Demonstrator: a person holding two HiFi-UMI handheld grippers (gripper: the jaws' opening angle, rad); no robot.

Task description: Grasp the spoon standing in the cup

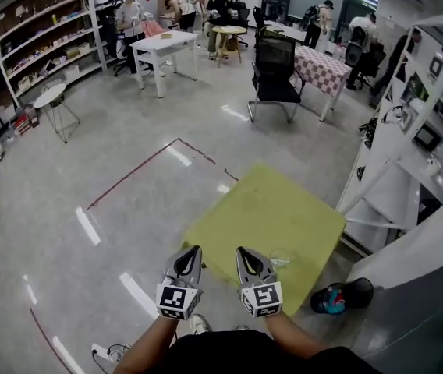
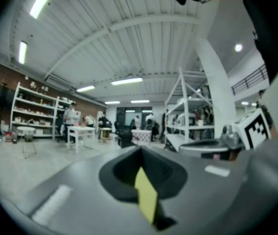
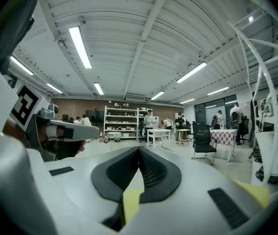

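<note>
Yellow table (image 1: 284, 209) sits in the lower middle. A clear cup (image 1: 281, 257) stands near its bottom edge, just beside the right gripper (image 1: 241, 251). The spoon is too small to see. The left gripper (image 1: 194, 249) and the right gripper are both closed tight, holding nothing.

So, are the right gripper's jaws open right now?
No, on the right gripper the jaws meet at their tips with nothing between them.

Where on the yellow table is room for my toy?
Most of the yellow table is bare: the far half toward the black chair, and the left part beside the left gripper. It is crowded only at the near edge, where the clear cup stands by the right gripper.
</note>
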